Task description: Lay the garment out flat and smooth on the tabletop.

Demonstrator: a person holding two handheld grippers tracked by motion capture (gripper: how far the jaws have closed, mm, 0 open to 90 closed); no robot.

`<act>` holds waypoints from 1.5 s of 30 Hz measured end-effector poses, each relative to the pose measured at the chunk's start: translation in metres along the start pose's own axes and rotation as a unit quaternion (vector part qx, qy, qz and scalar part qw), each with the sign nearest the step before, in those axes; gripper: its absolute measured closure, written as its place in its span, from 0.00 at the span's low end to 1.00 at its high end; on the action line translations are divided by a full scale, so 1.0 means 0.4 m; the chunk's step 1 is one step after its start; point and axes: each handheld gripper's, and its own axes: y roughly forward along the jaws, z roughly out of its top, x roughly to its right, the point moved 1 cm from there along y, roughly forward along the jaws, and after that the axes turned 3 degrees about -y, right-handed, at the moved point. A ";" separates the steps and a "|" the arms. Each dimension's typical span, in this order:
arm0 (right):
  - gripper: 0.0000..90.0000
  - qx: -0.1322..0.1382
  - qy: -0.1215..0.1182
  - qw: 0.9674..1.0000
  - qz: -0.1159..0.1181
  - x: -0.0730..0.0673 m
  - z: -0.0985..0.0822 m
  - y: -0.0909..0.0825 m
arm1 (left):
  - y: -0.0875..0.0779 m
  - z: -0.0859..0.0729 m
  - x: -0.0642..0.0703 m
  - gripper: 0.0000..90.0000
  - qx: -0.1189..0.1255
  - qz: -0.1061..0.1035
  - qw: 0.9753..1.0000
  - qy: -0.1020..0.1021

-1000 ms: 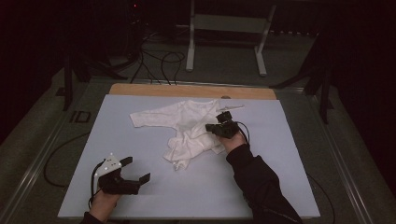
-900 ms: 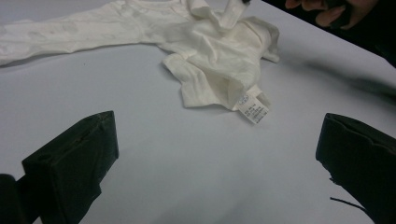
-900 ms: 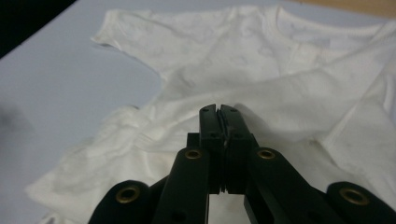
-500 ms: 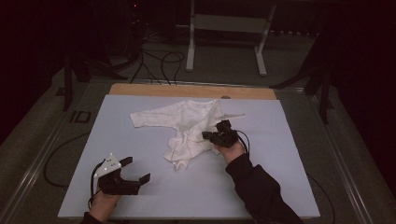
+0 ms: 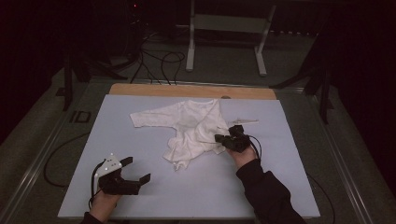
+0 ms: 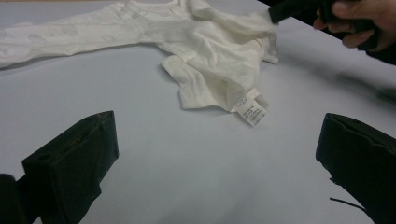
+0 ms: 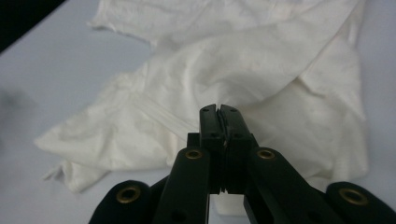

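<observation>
A white long-sleeved baby garment (image 5: pixel 191 123) lies crumpled on the pale table sheet (image 5: pixel 261 182), one sleeve stretched to the left. My right gripper (image 5: pixel 218 138) is at the garment's right edge, its jaws pressed together on a fold of the cloth (image 7: pixel 261 60); the jaw tips (image 7: pixel 219 109) meet with cloth around them. In the left gripper view the garment (image 6: pixel 205 56) shows a care label (image 6: pixel 252 111), and the right gripper (image 6: pixel 292 8) lifts the edge. My left gripper (image 5: pixel 138 170) rests near the front left, open and holding nothing (image 6: pixel 210 154).
A wooden strip (image 5: pixel 187 90) runs along the table's far edge. A thin pale strip (image 5: pixel 245 121) lies right of the garment. On the dark floor beyond are a metal stand (image 5: pixel 224 42) and cables (image 5: pixel 159 60). Bare sheet surrounds the left gripper.
My right gripper has moved toward the near edge, drawing the garment's right fold with it. The left gripper has stayed in place.
</observation>
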 end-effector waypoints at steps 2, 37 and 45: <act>1.00 0.005 -0.008 1.000 -0.011 0.007 0.016 -0.017 | 0.000 0.000 0.000 0.00 0.000 0.000 1.000 0.000; 1.00 -0.049 0.096 0.954 -0.279 0.483 0.118 -0.152 | 0.000 -0.002 -0.013 0.00 0.010 0.004 1.000 -0.001; 0.71 -0.046 0.114 0.945 -0.304 0.524 0.119 -0.145 | -0.001 -0.002 -0.014 0.00 0.013 0.005 1.000 -0.003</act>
